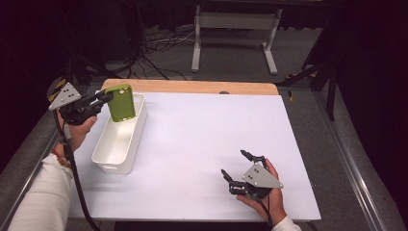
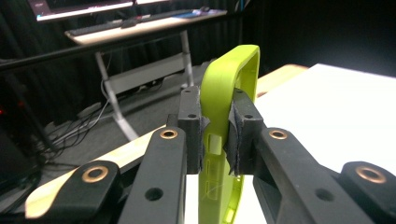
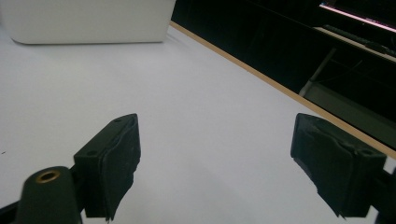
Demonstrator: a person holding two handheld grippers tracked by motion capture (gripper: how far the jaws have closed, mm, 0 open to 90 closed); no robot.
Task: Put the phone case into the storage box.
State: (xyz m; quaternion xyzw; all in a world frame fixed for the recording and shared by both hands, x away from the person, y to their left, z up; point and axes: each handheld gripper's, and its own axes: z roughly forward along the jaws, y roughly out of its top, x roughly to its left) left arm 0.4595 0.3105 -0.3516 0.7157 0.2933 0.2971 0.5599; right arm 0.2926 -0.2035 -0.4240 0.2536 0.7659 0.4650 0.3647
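Note:
A lime-green phone case (image 1: 121,102) hangs over the far end of a white oblong bin (image 1: 114,144) at the table's left. My left gripper (image 1: 107,96) is shut on the case's edge, held from the left. In the left gripper view both pads (image 2: 239,133) pinch the green case (image 2: 224,84), which stands upright between them. My right gripper (image 1: 235,164) rests low near the table's front right, open, with nothing between its fingers. In the right gripper view its jaws stand wide over bare white tabletop, and the bin (image 3: 88,21) lies far off at the top left.
The white table top (image 1: 207,139) has a wooden strip (image 1: 192,87) along its far edge. Beyond it stand a white desk frame (image 1: 234,33) and loose cables on the floor. A sleeved forearm (image 1: 36,199) comes in at the bottom left.

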